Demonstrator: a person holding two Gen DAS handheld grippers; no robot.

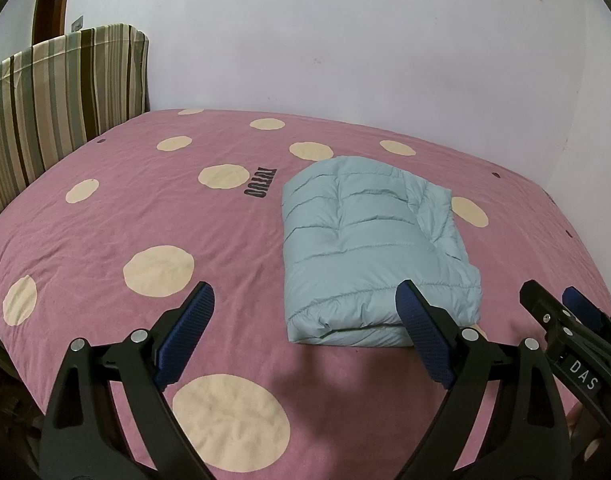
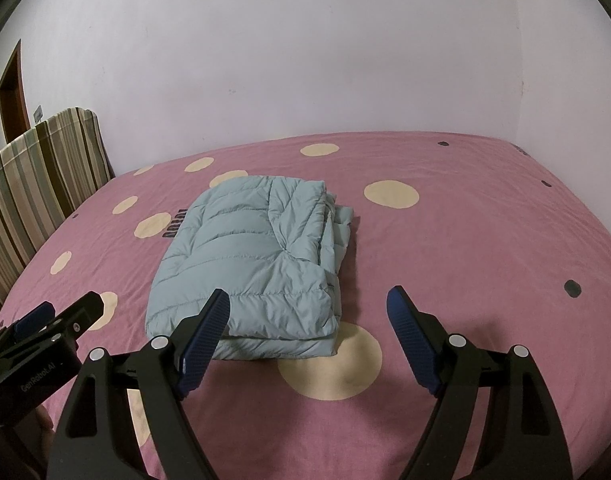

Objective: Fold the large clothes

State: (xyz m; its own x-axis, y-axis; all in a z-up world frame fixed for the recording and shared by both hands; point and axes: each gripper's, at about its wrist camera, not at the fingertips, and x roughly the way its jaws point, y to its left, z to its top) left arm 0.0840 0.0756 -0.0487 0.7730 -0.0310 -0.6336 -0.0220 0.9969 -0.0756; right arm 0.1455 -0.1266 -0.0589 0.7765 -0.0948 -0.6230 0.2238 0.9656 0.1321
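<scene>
Pink dotted bedsheet point(image 1: 105, 208), folded jacket point(image 1: 369, 240), white wall point(image 1: 345, 40), both grippers spread, empty

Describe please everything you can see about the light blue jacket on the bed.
The light blue jacket is a puffy quilted garment with stitched channels; its fabric looks smooth and slightly shiny. It is folded into a thick, roughly rectangular bundle, with layered edges showing along its right side and near end. It lies flat on the pink sheet with cream dots, partly covering a printed word. Nothing else touches it: neither gripper's fingers hold it.
</scene>
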